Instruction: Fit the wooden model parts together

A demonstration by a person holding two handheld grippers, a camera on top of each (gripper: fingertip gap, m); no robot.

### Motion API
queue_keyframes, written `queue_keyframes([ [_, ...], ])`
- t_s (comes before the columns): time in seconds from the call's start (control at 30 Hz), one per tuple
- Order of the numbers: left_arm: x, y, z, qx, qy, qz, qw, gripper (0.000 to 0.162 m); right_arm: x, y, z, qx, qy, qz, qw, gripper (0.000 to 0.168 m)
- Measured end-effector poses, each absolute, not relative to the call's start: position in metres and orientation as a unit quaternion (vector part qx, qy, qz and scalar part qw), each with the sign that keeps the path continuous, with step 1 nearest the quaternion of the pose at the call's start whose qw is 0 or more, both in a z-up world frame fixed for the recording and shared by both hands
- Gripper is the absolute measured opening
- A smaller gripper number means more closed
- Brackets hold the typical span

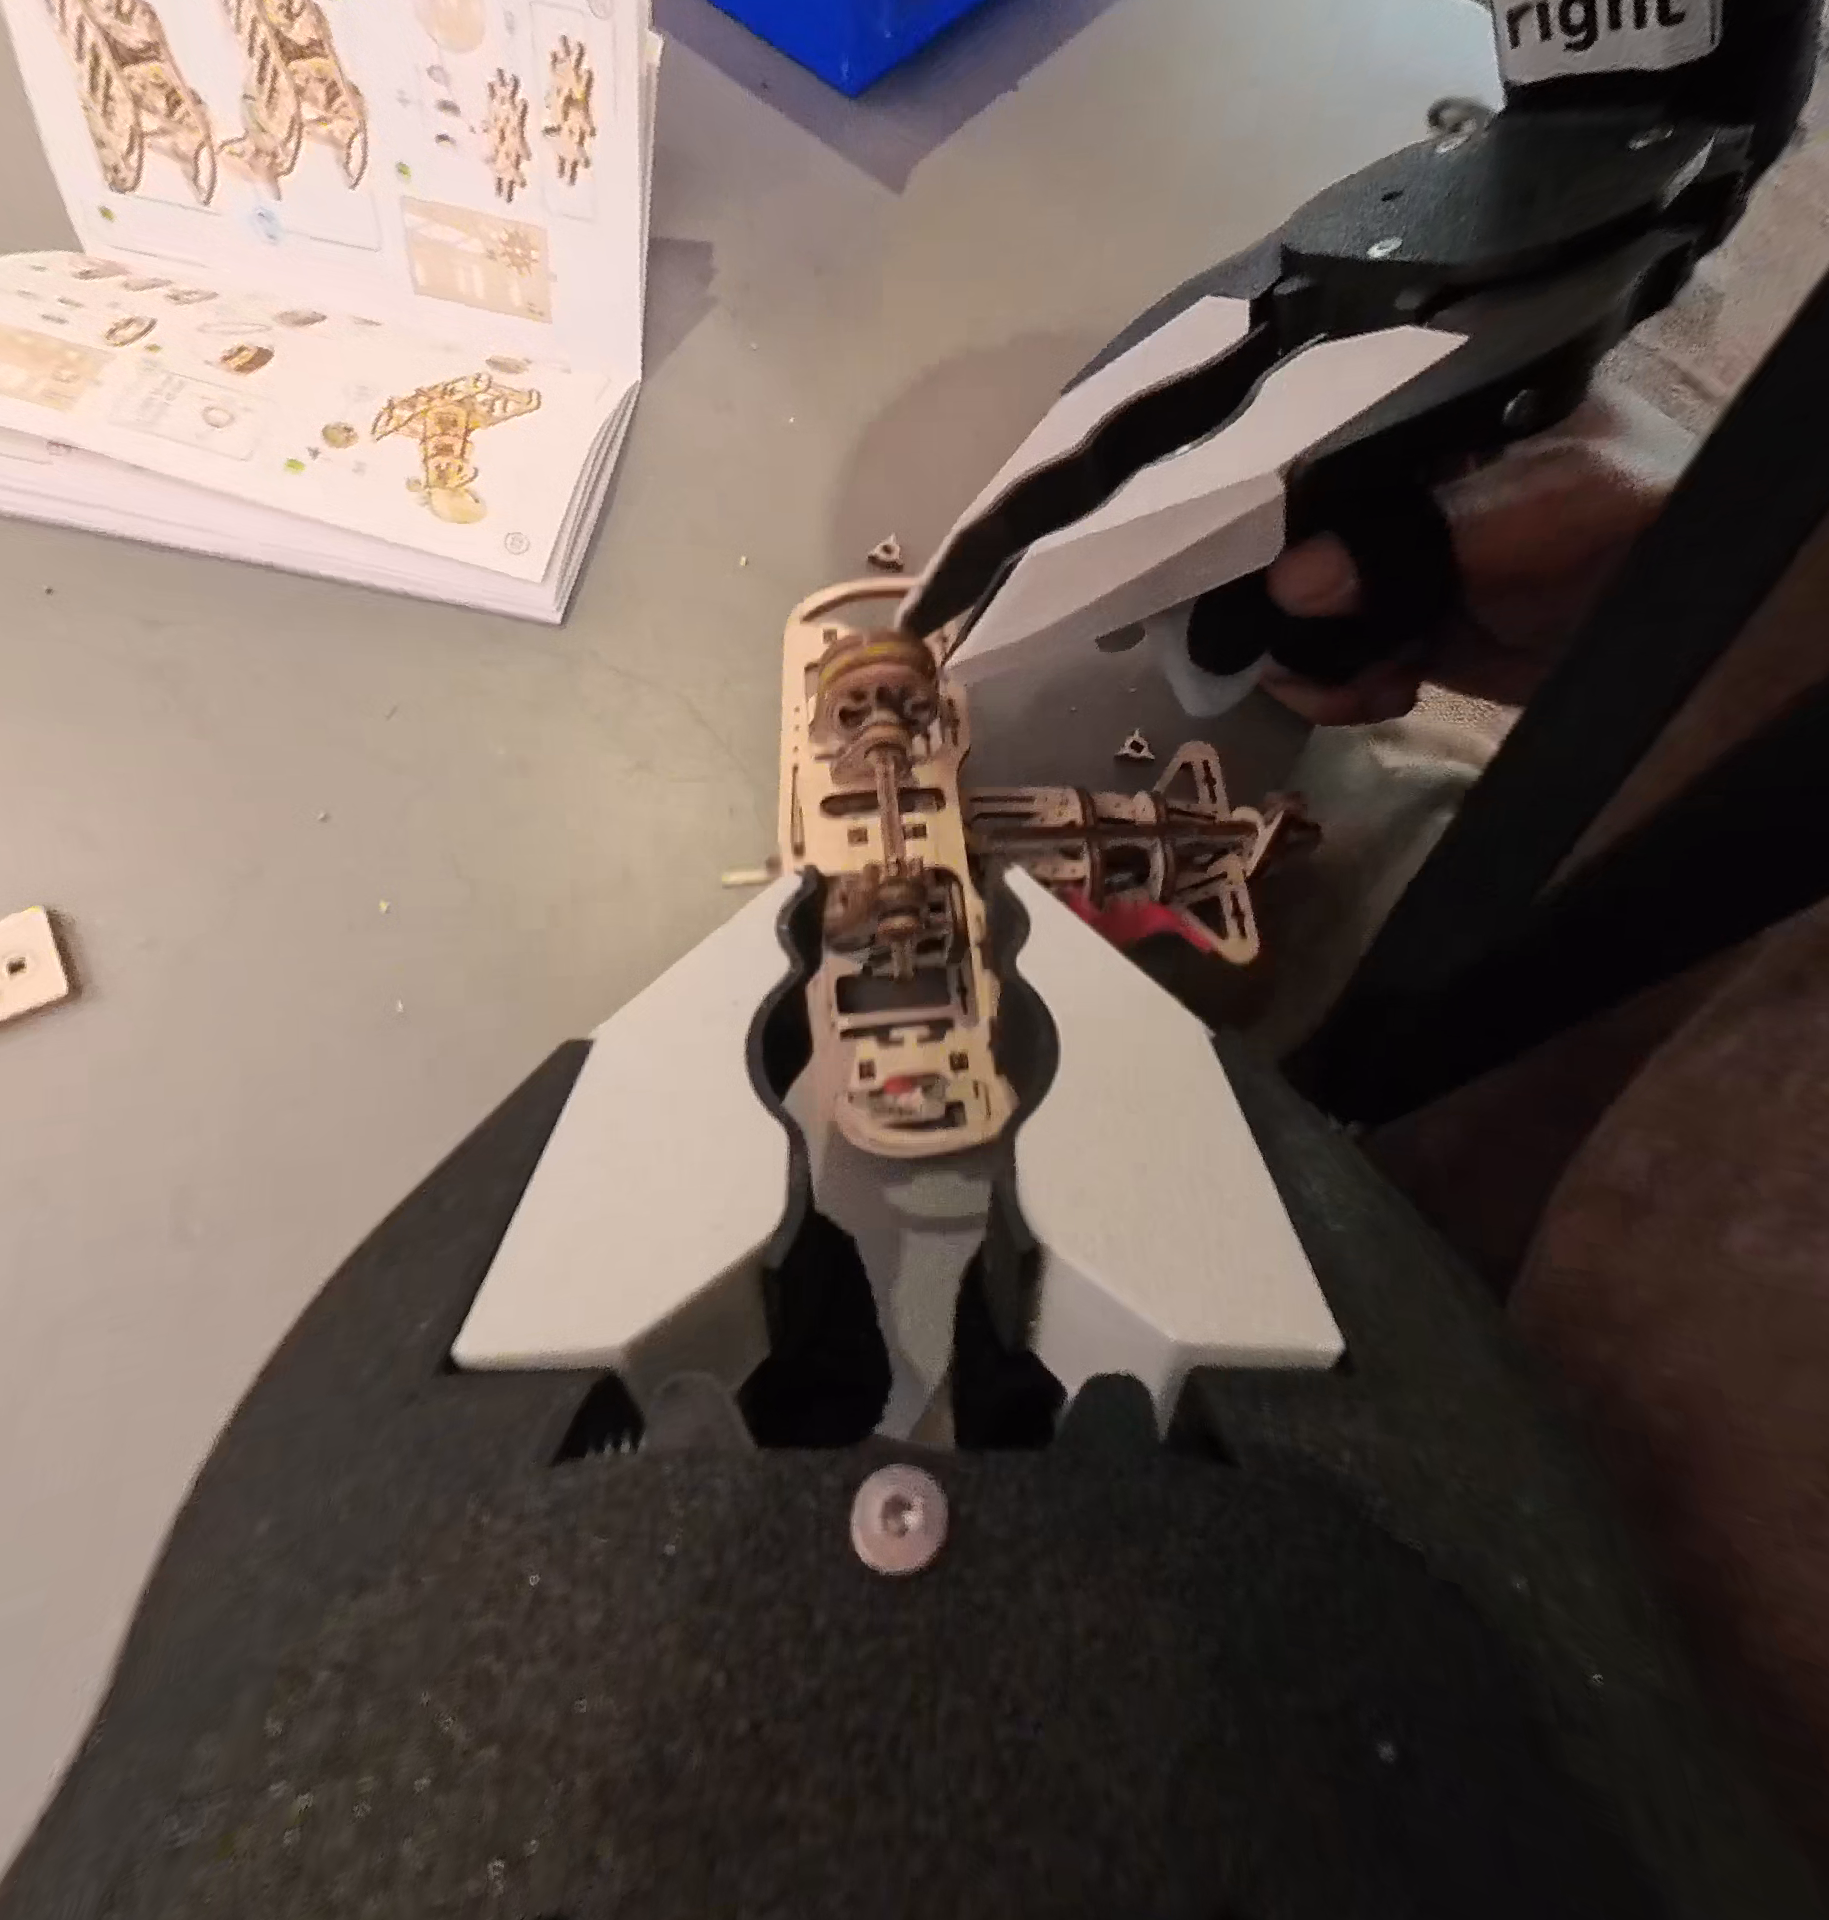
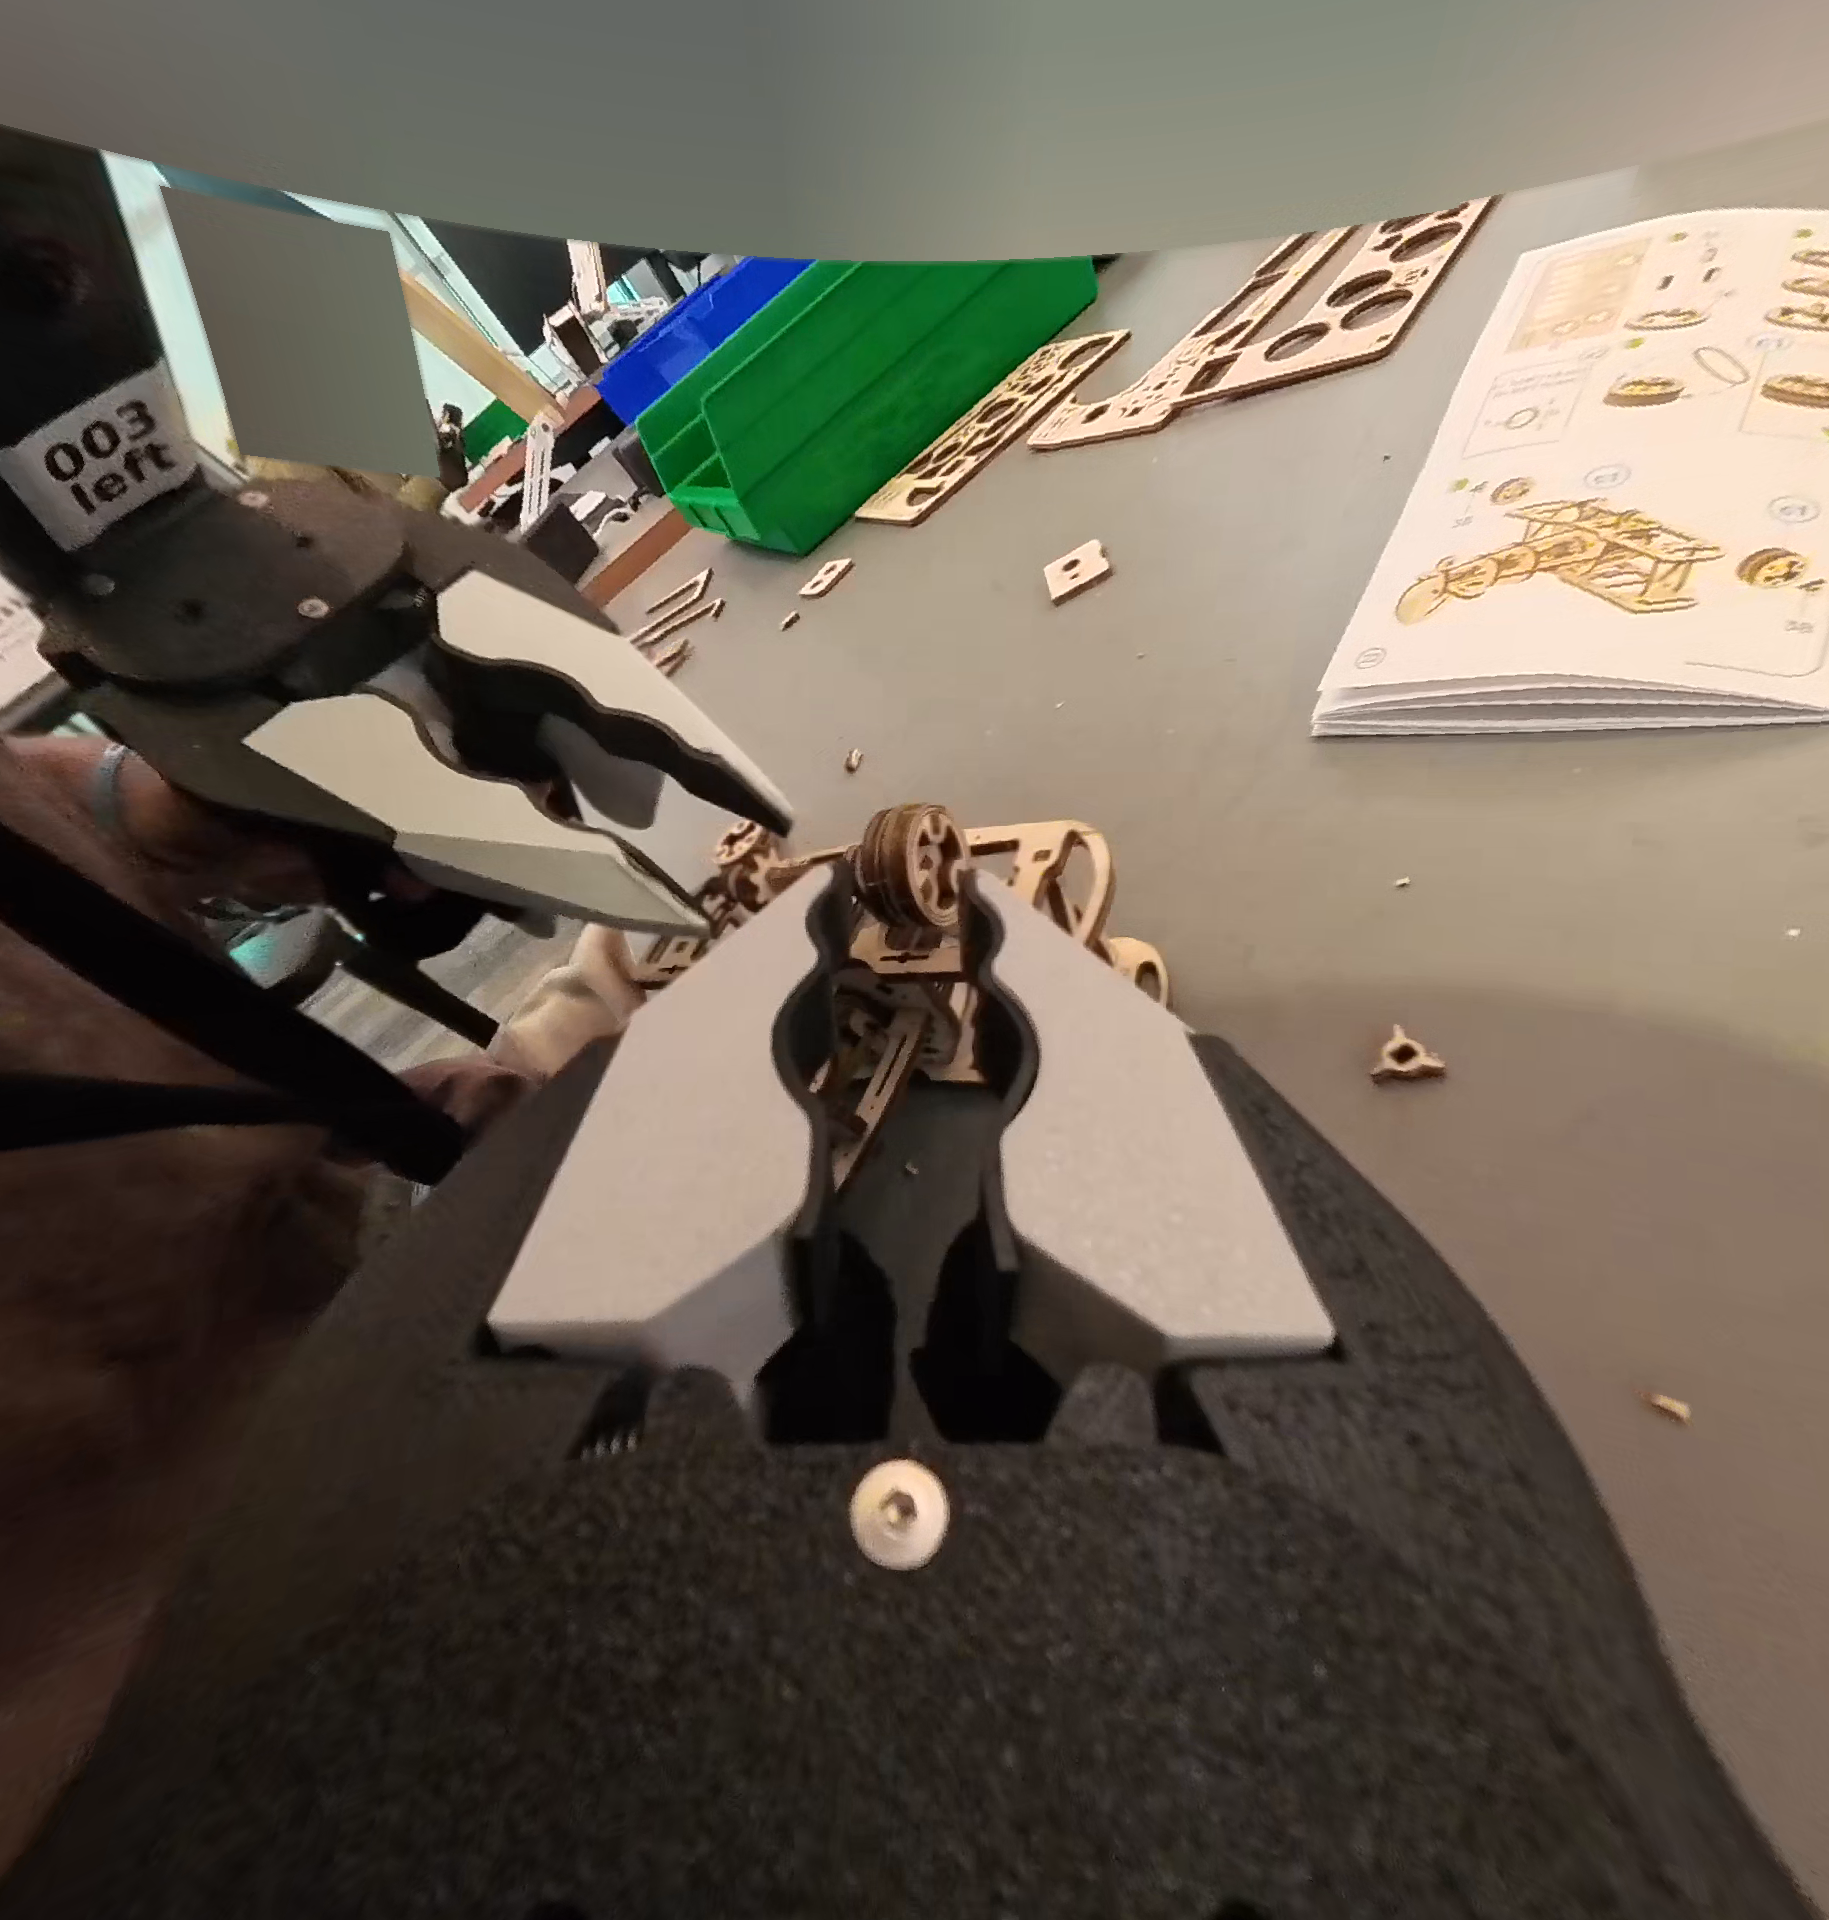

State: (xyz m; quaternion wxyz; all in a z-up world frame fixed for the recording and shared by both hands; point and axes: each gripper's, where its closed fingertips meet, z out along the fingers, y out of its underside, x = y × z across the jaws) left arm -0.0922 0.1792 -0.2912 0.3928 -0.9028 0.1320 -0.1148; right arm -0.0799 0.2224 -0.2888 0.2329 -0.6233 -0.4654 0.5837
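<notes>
Model (image 1: 894, 894), wooden plane, above the grey table (image 1: 370, 831): wing clamped between the fingers of the left gripper (image 1: 905, 883), tail (image 1: 1190, 852) pointing right. Wheel (image 2: 915, 862) on the model's axle, pinched at the tips of the right gripper (image 2: 905, 878), jaws closed on it. Booklet (image 1: 297, 312), open, well apart at far left. Blank sheets (image 2: 1201, 343) and green bin (image 2: 848, 384) beyond. Loose tab (image 1: 1, 971) near the left edge; small triangular offcut (image 2: 1405, 1058) beside the right gripper.
</notes>
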Motion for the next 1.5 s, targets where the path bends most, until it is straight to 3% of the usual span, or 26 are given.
queue_keyframes([
  [0.5, -0.091, 0.164, -0.297, -0.888, 0.103, -0.161, 0.417, 0.015, -0.084, 0.226, -0.288, -0.631, -0.456, 0.585, 0.227, 0.014],
  [0.63, -0.091, 0.169, -0.300, -0.888, 0.103, -0.149, 0.423, 0.001, -0.087, 0.229, -0.288, -0.635, -0.456, 0.580, 0.232, 0.014],
  [0.87, -0.096, 0.175, -0.300, -0.889, 0.097, -0.128, 0.428, 0.000, -0.090, 0.234, -0.291, -0.634, -0.484, 0.545, 0.258, 0.011],
  [1.03, -0.094, 0.176, -0.300, -0.889, 0.106, -0.126, 0.428, 0.000, -0.090, 0.237, -0.287, -0.626, -0.488, 0.542, 0.276, 0.018],
  [1.13, -0.091, 0.176, -0.300, -0.888, 0.107, -0.129, 0.429, 0.000, -0.092, 0.234, -0.285, -0.623, -0.477, 0.564, 0.258, 0.010],
  [1.5, -0.085, 0.178, -0.301, -0.887, 0.120, -0.149, 0.421, 0.000, -0.095, 0.233, -0.286, -0.632, -0.447, 0.594, 0.221, 0.008],
])
